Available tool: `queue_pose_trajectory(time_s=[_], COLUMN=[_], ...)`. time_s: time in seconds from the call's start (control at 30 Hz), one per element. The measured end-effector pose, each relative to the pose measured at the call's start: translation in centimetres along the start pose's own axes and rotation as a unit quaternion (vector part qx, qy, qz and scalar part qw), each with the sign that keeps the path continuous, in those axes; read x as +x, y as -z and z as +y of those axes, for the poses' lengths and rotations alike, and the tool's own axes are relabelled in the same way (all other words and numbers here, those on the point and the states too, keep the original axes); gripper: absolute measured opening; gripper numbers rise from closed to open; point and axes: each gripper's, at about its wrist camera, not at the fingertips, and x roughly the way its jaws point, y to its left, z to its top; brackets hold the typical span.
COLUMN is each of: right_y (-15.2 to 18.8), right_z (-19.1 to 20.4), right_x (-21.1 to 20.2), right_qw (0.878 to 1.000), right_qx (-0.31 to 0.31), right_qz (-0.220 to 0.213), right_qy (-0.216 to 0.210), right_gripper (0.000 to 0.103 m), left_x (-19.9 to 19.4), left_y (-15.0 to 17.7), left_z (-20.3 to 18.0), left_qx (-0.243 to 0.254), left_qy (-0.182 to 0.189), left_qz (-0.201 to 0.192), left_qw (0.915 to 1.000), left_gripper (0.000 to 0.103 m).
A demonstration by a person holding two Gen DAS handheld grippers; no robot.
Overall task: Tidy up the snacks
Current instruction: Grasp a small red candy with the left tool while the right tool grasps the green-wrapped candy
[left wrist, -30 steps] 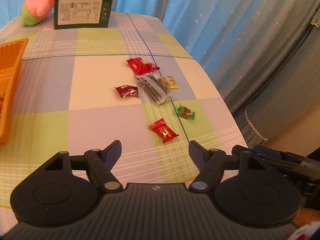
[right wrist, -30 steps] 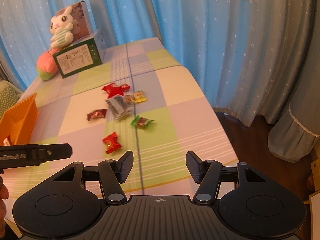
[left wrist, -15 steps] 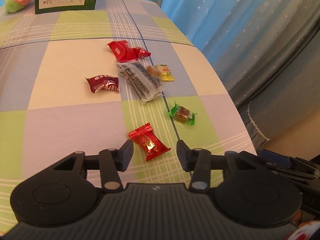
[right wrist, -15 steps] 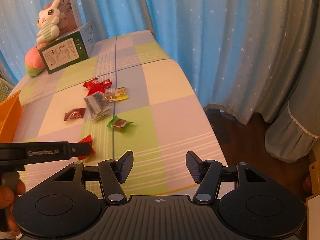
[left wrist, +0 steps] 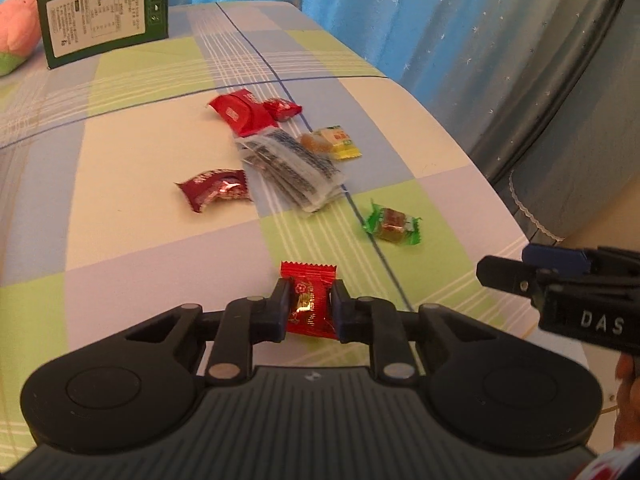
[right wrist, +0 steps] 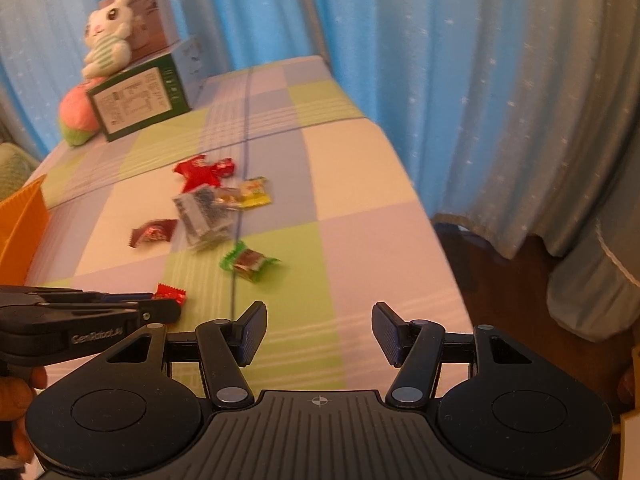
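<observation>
My left gripper is shut on a red candy near the front of the checked tablecloth; both pads press its sides. The same red candy peeks past the left gripper at the left of the right wrist view. Farther back lie a green-wrapped sweet, a dark red wrapper, a clear striped packet, a yellow sweet and two red packets. My right gripper stands open over the cloth with nothing between its fingers; the green-wrapped sweet lies ahead and to its left.
An orange basket sits at the table's left edge. A green box and plush toys stand at the far end. The table's right edge drops off beside blue curtains. My right gripper shows at the right of the left wrist view.
My left gripper came down and forward over the red candy and shut on it. My right gripper drifted nearer the table with its jaws unchanged.
</observation>
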Motion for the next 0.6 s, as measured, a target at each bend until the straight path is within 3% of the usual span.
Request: queue_pose_trajectory(time_s=[0.33,0.6], right_y=[-1.7,-2.1], right_z=[2.6,3.7], right_x=[3.9,7.4], right_qw=[0.991,0.982], right_qx=[-0.117,-0.18], right_qz=[0.0,0.012], right_qy=[-0.063,-0.055], right_gripper=[0.058,0.058], left_x=[-2.9,-3.6], left_y=[0.3,0.7], left_z=[3.2,4.0], left_qx=[-0.013,-0.028], left_qy=[-0.013,0.0], left_qz=[-0.017,-0.019], left_qw=[0.9997,0.9994], left_gripper=[0.019,0.019])
